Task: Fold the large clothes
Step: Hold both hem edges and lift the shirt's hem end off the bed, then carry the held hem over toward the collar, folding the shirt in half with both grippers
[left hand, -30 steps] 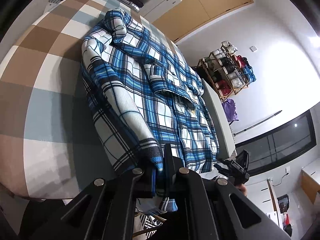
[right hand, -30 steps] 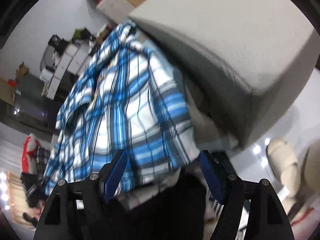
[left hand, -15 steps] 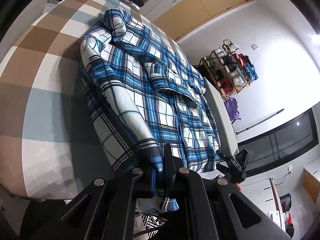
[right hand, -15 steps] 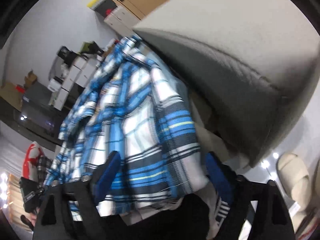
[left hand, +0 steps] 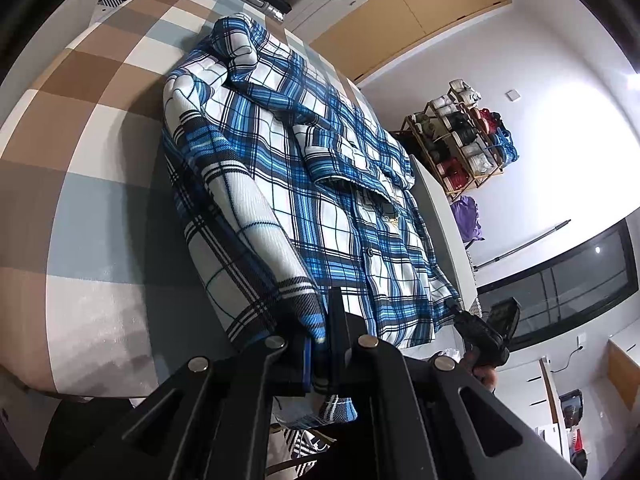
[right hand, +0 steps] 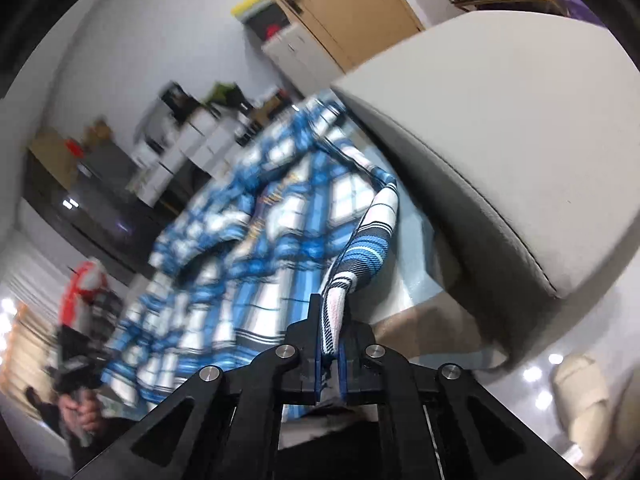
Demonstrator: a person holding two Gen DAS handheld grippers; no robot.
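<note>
A blue, white and black plaid shirt (left hand: 304, 184) lies spread on a bed with a brown, grey and white checked cover (left hand: 80, 184). My left gripper (left hand: 326, 340) is shut on the shirt's near hem corner at the bed's front edge. In the right wrist view the shirt (right hand: 256, 248) looks blurred, and my right gripper (right hand: 330, 344) is closing its jaws on the other hem corner, with the cloth pinched between the pads. The right gripper (left hand: 486, 330), in a hand, also appears at the shirt's far hem in the left wrist view.
A grey padded bed frame (right hand: 500, 160) rises just right of the right gripper. A wooden rack of shoes (left hand: 464, 136) stands by the white wall. Wooden wardrobe doors (left hand: 424, 4) and white cabinets stand beyond the bed. Pale slippers (right hand: 580, 400) lie on the floor.
My right gripper's jaws have gone from wide apart to closed on the shirt's hem corner, and that corner has lifted a little. The left gripper has kept its hold and place.
</note>
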